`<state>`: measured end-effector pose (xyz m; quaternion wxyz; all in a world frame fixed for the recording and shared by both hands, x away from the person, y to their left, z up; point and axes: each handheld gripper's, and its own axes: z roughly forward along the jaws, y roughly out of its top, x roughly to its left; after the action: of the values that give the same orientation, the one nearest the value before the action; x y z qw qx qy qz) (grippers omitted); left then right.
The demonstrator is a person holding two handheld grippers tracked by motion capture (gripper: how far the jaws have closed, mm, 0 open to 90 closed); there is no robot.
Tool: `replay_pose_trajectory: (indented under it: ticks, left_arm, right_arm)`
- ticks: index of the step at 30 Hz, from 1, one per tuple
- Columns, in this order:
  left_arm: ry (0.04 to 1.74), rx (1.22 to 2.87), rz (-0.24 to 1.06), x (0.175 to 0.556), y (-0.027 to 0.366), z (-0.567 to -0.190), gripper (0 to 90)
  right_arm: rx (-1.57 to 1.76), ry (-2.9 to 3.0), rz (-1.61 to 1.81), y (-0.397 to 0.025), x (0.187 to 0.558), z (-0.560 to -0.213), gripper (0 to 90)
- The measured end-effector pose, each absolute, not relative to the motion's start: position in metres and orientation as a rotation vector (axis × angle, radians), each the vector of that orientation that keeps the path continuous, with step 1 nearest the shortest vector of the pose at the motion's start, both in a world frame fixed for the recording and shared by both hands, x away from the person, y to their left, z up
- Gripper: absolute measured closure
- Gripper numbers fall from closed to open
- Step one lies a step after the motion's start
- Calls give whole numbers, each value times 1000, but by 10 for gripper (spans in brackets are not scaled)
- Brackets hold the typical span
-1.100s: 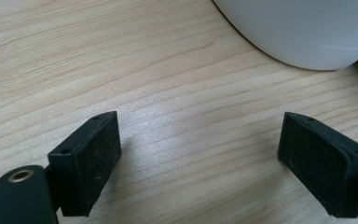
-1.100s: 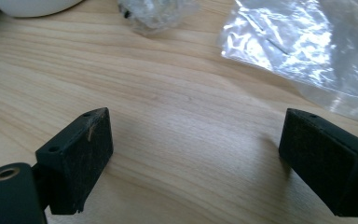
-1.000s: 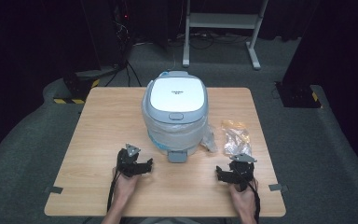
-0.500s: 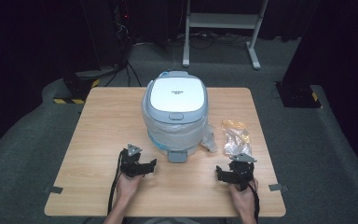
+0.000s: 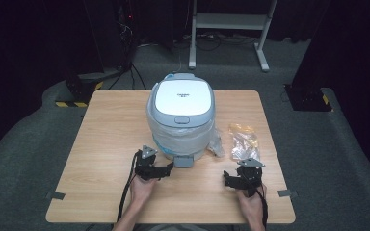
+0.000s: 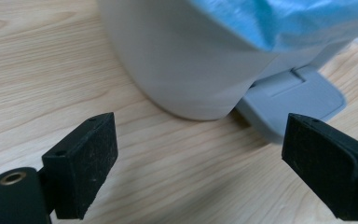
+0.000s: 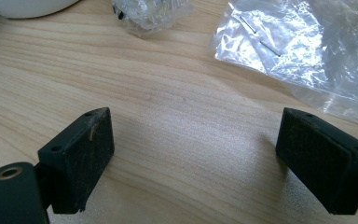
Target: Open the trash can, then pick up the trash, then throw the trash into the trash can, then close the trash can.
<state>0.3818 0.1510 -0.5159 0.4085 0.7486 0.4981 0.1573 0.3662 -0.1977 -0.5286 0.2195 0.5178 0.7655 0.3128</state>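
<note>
Resting low over the table [image 5: 101, 144], the left gripper [image 5: 167, 167] points at the cooker's [image 5: 180, 118] base, jaws spread wide with nothing between them; in the left gripper view the cooker's white wall [image 6: 186, 60] and its grey foot tab [image 6: 293, 100] lie just ahead of the open jaws. The cooker stands mid-table, lid shut. The right gripper [image 5: 229, 179] sits well apart at the near right, jaws likewise wide and empty, near a clear bag [image 7: 307, 51] and a crumpled wrap [image 7: 149, 14].
</note>
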Motion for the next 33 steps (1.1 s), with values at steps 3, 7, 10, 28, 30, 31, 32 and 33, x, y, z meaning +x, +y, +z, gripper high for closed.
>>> replay_pose_trajectory:
  ticks: [3, 7, 10, 28, 30, 31, 32, 33]
  left_arm:
    - [1244, 1892, 415, 384, 144, -515, 88]
    - [1251, 1887, 413, 388, 134, -514, 75]
    - [1251, 1887, 438, 390, 127, -514, 71]
    - [1252, 1889, 453, 399, 124, -521, 19]
    - [1251, 1876, 438, 400, 125, -523, 7]
    - [1251, 1876, 438, 400, 125, -523, 7]
    - [1256, 1859, 415, 401, 127, -525, 7]
    - [1256, 1859, 415, 401, 127, -525, 7]
  right_arm:
    - [1433, 2116, 866, -198, 366, -529, 114]
    - [1433, 2117, 868, -197, 366, -529, 116]
    - [1426, 2119, 869, -198, 366, -529, 118]
    - [1421, 2121, 869, -198, 366, -529, 123]
    - [1421, 2121, 868, -198, 366, -529, 123]
    - [1421, 2121, 868, -198, 366, -529, 123]
    - [1421, 2121, 869, -198, 366, -529, 125]
    - [1421, 2121, 869, -198, 366, -529, 125]
